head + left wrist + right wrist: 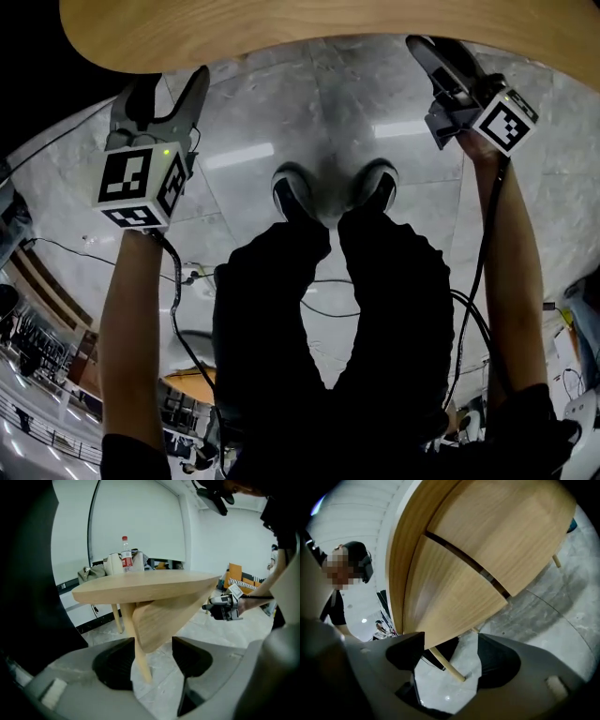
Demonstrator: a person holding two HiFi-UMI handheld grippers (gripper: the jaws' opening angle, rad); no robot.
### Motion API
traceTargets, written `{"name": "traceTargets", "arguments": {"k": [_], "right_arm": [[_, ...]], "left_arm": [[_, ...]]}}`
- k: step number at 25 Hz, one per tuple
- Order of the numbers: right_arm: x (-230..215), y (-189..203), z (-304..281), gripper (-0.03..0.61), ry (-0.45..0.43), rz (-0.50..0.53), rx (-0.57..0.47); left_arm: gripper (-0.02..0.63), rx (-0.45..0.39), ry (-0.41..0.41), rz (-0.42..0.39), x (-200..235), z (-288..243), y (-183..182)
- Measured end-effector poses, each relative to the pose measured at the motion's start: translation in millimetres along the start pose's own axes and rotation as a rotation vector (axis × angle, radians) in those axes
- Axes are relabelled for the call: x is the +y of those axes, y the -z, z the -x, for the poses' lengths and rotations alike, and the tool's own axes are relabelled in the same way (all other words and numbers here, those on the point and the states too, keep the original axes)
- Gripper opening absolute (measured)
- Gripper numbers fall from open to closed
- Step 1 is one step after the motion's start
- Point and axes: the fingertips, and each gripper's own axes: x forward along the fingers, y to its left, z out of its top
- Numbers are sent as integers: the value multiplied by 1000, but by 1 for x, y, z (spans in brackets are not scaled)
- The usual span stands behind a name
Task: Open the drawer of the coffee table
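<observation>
Head view, table (281, 28), marble floor (309, 117), left hand-held gripper (169, 89), right hand-held gripper (433, 56), jaws apart

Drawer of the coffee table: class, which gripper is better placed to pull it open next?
Probably right. The right gripper is open with the drawer corner close above its jaws; the left gripper, also open, sees the whole table from farther back.

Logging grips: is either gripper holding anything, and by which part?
Nothing is held. The left gripper and right gripper both stand open, facing the coffee table.
</observation>
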Motion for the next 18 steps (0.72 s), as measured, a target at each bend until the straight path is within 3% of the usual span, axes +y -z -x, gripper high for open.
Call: {"name": "traceTargets", "arguments": {"k": [3, 8, 13, 18], "right_arm": [[4, -18, 1, 360, -82, -17, -65], [6, -24, 2, 354, -165, -59, -118], [11, -26, 5, 353, -142, -109, -142], [14, -7, 16, 353, -110, -136, -98]], "left_arm": [[256, -10, 7, 6, -4, -3, -1], [256, -27, 0, 95, -3, -6, 2], [256, -13, 19, 143, -5, -1, 3], [256, 40, 36, 156, -15, 9, 18]]}}
